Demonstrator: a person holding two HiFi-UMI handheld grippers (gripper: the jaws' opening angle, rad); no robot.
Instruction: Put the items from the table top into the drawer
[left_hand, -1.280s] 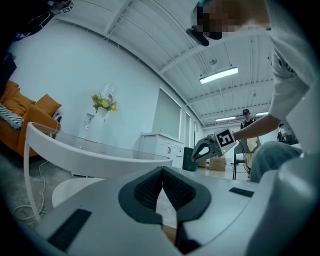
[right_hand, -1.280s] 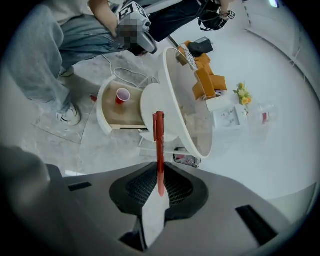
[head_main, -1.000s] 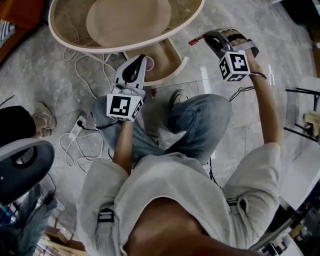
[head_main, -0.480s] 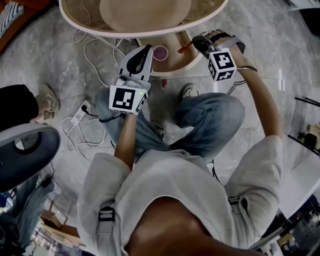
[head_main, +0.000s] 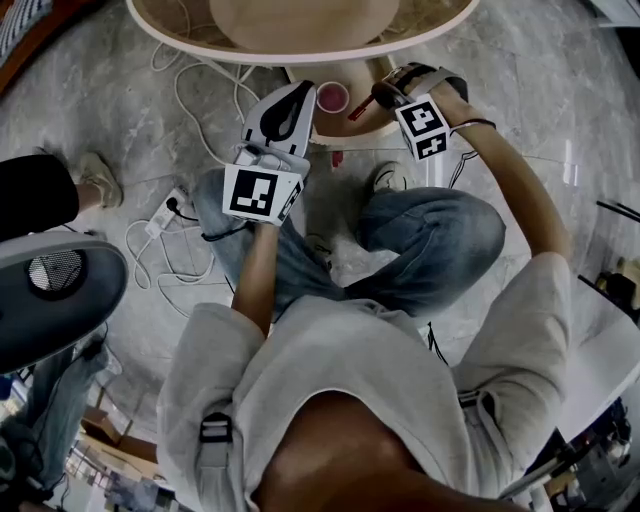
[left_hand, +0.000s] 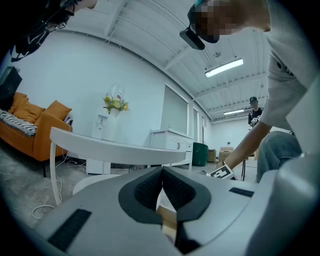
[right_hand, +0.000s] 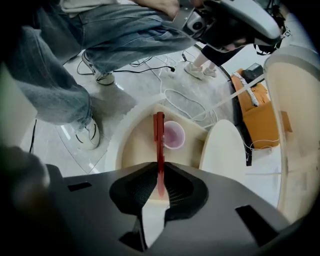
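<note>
In the right gripper view, my right gripper (right_hand: 160, 187) is shut on a red pen (right_hand: 159, 142). The pen points down over the open beige drawer (right_hand: 132, 150), where a pink cup (right_hand: 173, 135) stands. The head view shows that gripper (head_main: 385, 92) with the red pen (head_main: 360, 108) at the drawer (head_main: 368, 125) below the round table (head_main: 300, 50), next to the pink cup (head_main: 332, 98). My left gripper (head_main: 298, 92) hovers level at the drawer's left edge. Its jaws (left_hand: 161, 186) meet at the tips with nothing held.
White cables and a power strip (head_main: 165, 222) lie on the marble floor at left. A grey round fan (head_main: 50, 295) stands lower left. The person's knees and shoes (head_main: 385, 178) sit just below the drawer. An orange sofa (left_hand: 30, 125) is far left.
My right gripper has come down and to the left with the pen, from beside the table rim to over the drawer by the pink cup. The left gripper has barely shifted.
</note>
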